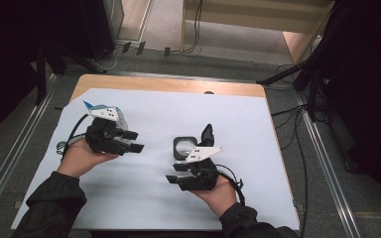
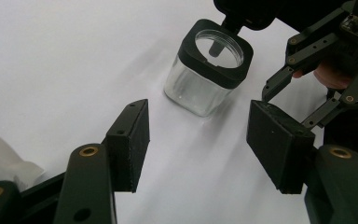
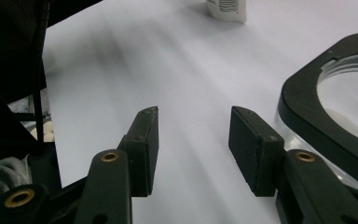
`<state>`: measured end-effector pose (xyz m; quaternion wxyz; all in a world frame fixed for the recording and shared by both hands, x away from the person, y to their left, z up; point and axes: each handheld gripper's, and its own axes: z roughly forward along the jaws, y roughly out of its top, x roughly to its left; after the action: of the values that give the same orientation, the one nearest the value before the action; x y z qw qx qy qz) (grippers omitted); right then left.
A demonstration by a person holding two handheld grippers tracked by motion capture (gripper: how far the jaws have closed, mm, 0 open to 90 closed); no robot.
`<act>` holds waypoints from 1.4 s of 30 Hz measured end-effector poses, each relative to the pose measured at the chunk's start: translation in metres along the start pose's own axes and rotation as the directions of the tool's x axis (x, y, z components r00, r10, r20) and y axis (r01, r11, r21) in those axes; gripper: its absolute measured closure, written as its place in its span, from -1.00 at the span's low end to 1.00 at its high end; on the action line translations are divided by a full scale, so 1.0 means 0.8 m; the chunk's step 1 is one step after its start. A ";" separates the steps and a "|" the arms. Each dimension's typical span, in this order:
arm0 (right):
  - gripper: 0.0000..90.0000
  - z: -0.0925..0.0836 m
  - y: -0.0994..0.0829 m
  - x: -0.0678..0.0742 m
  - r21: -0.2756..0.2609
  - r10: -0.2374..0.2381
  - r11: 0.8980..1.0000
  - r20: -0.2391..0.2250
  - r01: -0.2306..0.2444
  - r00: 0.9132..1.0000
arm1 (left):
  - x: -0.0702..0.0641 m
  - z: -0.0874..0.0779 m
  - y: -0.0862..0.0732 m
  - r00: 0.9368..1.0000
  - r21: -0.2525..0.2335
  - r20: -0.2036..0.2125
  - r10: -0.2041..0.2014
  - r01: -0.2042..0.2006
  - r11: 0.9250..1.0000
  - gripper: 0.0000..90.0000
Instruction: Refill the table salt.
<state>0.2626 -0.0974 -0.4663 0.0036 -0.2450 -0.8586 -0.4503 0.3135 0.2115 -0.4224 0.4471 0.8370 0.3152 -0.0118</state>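
Two grippers near one glass jar [image 2: 207, 70] on the white sheet [image 1: 144, 198]: left gripper [image 2: 198, 144] facing it, jaws apart, empty; right gripper [image 3: 193, 151] just beside it, jaws apart, empty. Approach step; next, probably closing around the jar.

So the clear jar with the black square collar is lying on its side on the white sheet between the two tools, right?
Not quite. The jar stands upright on the white sheet, its open mouth facing up, as the left gripper view shows. It does sit between the left tool and right tool.
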 end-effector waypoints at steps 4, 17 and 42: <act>0.21 0.004 0.003 0.000 -0.006 0.008 1.000 -0.010 -0.008 1.000 | 0.003 -0.007 -0.004 1.000 -0.006 -0.013 -0.010 0.010 1.000 -0.09; 0.02 0.010 0.010 0.000 -0.030 0.010 0.999 -0.014 -0.010 1.000 | 0.010 -0.036 -0.020 0.997 -0.035 -0.060 -0.047 0.045 0.998 -0.07; 0.02 0.021 0.020 0.001 -0.027 -0.014 1.000 -0.019 0.013 1.000 | 0.039 -0.089 -0.062 0.979 -0.087 -0.158 -0.127 0.114 0.990 -0.05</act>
<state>0.2721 -0.0762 -0.4640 0.0054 -0.2348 -0.8539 -0.4644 0.2931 0.3009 -0.4257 0.4505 0.7964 0.4012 0.0419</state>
